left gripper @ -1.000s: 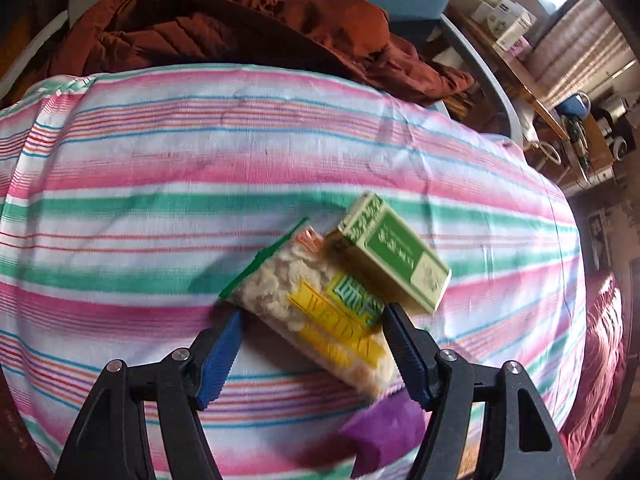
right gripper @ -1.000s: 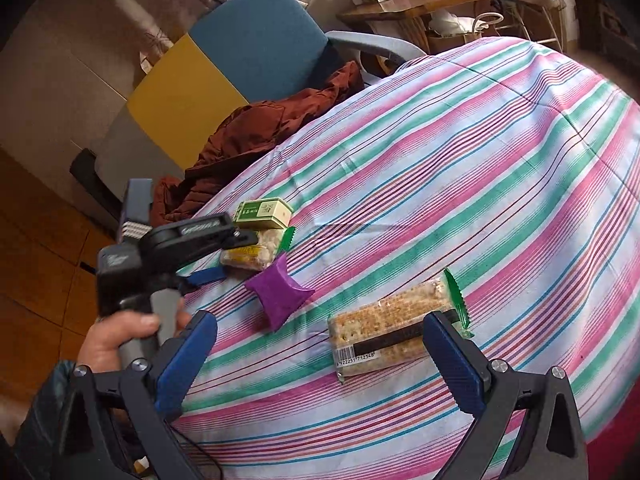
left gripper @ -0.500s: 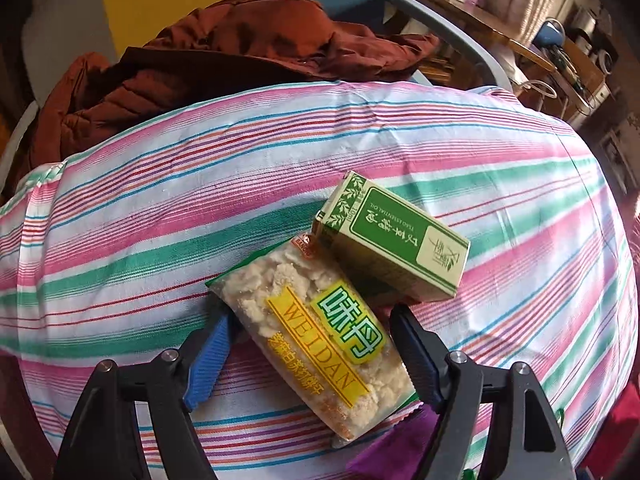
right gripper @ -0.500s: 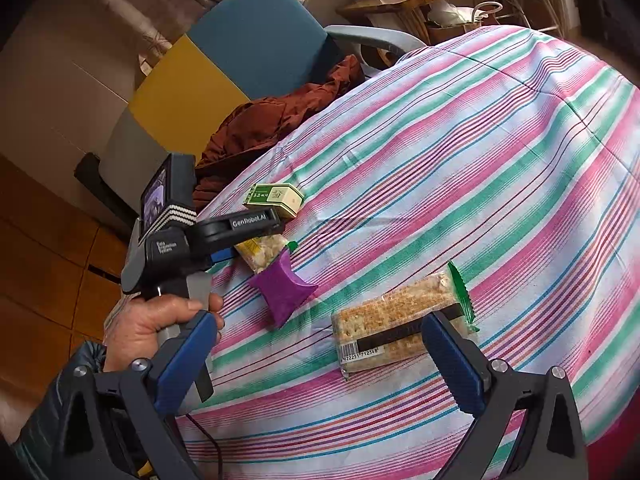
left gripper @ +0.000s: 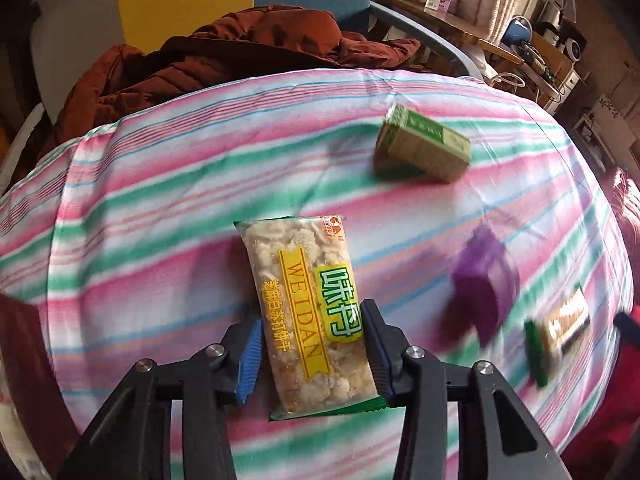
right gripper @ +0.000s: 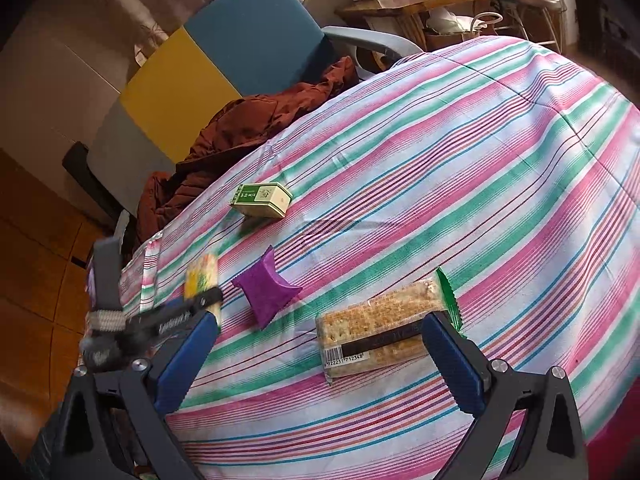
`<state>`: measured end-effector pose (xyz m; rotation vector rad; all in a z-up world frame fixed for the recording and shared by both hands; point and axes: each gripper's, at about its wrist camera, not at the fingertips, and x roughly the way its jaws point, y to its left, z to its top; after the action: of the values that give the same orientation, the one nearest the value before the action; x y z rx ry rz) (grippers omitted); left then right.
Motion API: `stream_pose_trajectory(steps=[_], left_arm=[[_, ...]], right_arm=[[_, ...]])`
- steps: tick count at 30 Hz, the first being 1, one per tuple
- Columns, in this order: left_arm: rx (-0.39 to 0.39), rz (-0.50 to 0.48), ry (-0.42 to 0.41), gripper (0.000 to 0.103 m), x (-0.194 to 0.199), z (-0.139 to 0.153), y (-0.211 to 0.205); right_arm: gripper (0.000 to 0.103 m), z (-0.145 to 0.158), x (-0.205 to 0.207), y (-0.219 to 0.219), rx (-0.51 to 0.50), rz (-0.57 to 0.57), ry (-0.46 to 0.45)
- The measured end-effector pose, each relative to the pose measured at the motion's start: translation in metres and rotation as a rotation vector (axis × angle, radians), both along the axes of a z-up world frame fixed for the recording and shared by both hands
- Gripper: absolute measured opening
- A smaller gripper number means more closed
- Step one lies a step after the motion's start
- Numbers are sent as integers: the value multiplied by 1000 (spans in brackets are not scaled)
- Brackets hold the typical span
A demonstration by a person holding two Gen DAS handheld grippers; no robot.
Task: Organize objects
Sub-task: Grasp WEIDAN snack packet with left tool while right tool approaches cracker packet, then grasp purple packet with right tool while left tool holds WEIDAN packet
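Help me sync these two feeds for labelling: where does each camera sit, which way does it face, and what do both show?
Left wrist: on the left gripper, looking along its fingers, shut on the Weidan snack pack; only its own fingers show.
Right wrist: on the right gripper, open, facing the cracker pack; the left gripper appears at the left edge.
Shared: green box, purple piece, striped cloth, brown jacket.

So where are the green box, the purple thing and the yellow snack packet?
Green box (right gripper: 261, 199), right wrist view, on its top face.
Purple thing (right gripper: 266, 293), right wrist view, on its middle.
Yellow snack packet (left gripper: 310, 312), left wrist view, on its yellow label.
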<state>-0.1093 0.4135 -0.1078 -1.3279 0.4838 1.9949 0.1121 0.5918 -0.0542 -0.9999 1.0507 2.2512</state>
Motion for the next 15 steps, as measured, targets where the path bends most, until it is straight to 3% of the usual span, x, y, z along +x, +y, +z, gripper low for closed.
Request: stream_pose_trajectory(steps=[8,11,15], left_arm=[[65,26,-13,45,50,-3,-58],[98,27,4,45,66,-3,-76],[96,-16,65,45,85,-4,-83]], right_arm=[[103,4,0,0,32,-14,8],[103,20,21,10,59,-115,112],[103,11,32,26,-16,-194,112]])
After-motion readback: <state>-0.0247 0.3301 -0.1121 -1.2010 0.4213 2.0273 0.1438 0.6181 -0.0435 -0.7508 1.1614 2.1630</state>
